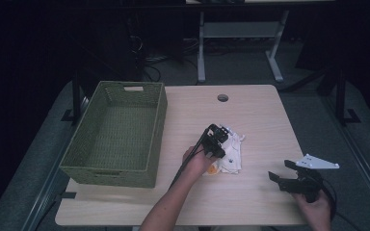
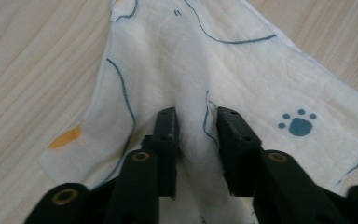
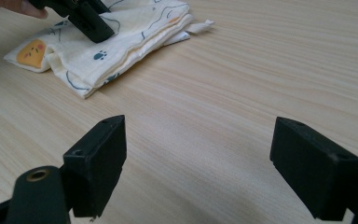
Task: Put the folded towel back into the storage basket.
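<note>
The right gripper (image 1: 283,174) is resting near the table's (image 1: 260,120) front edge, jaws wide apart. Farther in, the left gripper (image 2: 196,122) is apparently pinching a fold of the cloth (image 2: 242,70) lying mid-table, beside a green basket (image 1: 113,139).

I worked over a pale wood-grain table (image 1: 255,115) with a round hole (image 1: 222,97) near its far edge. A green woven basket (image 1: 116,132) sat on its left part, and a folded cream cloth (image 1: 231,154) printed with paw marks lay near the middle.
</note>
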{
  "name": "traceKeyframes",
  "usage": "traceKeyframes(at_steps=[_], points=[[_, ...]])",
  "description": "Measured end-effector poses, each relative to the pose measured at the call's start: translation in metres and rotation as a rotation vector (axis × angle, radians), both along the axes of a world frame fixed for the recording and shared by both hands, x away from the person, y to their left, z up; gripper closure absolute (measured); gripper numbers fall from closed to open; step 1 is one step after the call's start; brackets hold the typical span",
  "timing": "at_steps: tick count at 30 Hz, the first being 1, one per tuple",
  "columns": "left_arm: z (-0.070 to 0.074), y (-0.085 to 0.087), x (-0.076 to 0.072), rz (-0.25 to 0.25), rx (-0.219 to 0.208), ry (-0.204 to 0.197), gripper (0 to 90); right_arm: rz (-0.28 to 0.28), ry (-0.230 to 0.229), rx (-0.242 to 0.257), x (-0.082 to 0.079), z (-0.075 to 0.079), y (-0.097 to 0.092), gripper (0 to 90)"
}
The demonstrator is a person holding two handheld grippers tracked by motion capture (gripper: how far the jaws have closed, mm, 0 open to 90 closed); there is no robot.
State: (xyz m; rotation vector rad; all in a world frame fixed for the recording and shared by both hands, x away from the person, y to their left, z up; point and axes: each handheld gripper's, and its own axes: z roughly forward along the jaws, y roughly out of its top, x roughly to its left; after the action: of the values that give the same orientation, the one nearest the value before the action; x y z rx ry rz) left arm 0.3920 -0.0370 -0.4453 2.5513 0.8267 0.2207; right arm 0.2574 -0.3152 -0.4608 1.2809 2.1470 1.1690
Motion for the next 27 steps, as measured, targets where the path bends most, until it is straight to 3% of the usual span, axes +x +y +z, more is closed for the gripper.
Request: traceKeyframes(at_steps=[5, 13, 27], points=[[0.000, 0.001, 0.003, -0.001, 0.001, 0.006, 80.5, -0.001, 0.002, 0.003, 0.000, 0.000, -0.001, 18.0], [0.000, 0.002, 0.005, 0.004, -0.010, 0.017, 81.2, -0.006, 0.002, 0.019, 0.000, 0.000, -0.004, 18.0], [0.000, 0.012, 0.010, 0.027, -0.080, 0.074, 82.1, -0.014, 0.006, 0.042, 0.001, 0.000, -0.007, 18.0]])
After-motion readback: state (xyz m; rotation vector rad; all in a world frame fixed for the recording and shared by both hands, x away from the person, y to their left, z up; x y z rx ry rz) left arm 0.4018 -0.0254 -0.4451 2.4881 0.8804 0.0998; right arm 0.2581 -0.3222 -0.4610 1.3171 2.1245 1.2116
